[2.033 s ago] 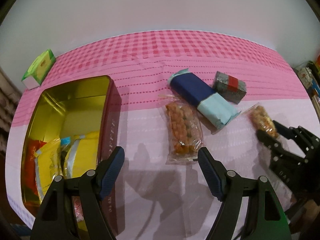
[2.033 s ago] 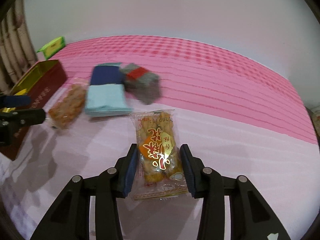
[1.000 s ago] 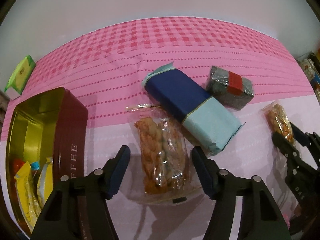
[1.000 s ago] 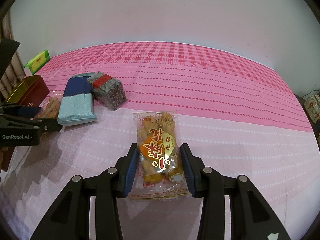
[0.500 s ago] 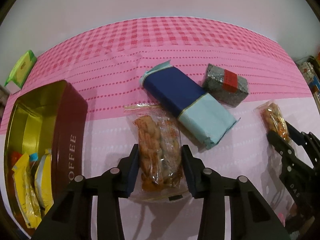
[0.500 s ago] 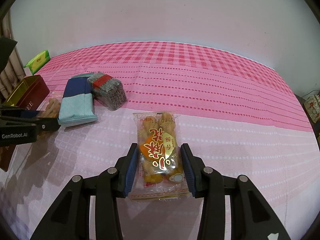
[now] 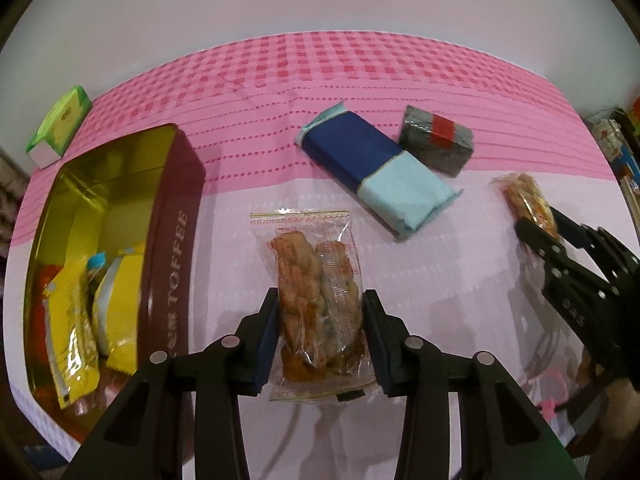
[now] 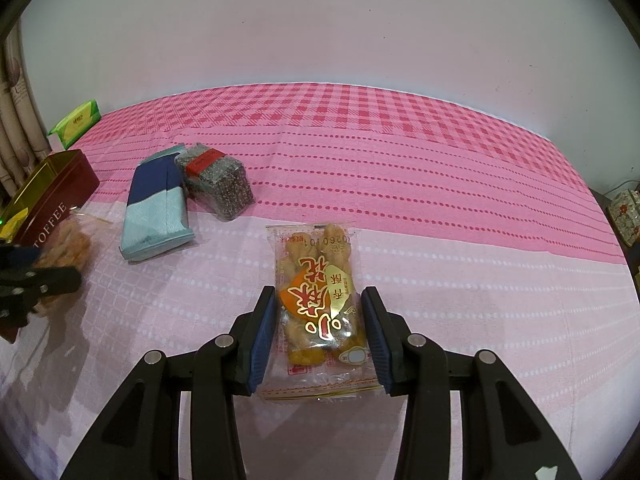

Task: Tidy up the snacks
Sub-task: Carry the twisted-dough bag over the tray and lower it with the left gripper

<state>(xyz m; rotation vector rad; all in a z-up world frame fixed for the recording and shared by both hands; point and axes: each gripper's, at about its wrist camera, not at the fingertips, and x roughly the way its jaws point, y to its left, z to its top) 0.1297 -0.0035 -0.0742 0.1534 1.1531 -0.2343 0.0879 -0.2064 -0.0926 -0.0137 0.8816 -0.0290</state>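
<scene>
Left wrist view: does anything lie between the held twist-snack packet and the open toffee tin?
Nothing visible. The twist-snack packet sits in the left gripper, and only bare tablecloth separates it from the toffee tin, whose near wall it must clear.

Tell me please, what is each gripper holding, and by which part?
Left gripper: clear fried-twist packet, by its long sides. Right gripper: labelled twist packet, likewise.

A home, by the look of it: a table under a pink checked cloth (image 8: 400,152) against a plain wall (image 8: 320,32). On the cloth sit a toffee tin (image 7: 176,240) and a tissue pack (image 8: 74,123); a curtain (image 8: 16,120) hangs left of it.
</scene>
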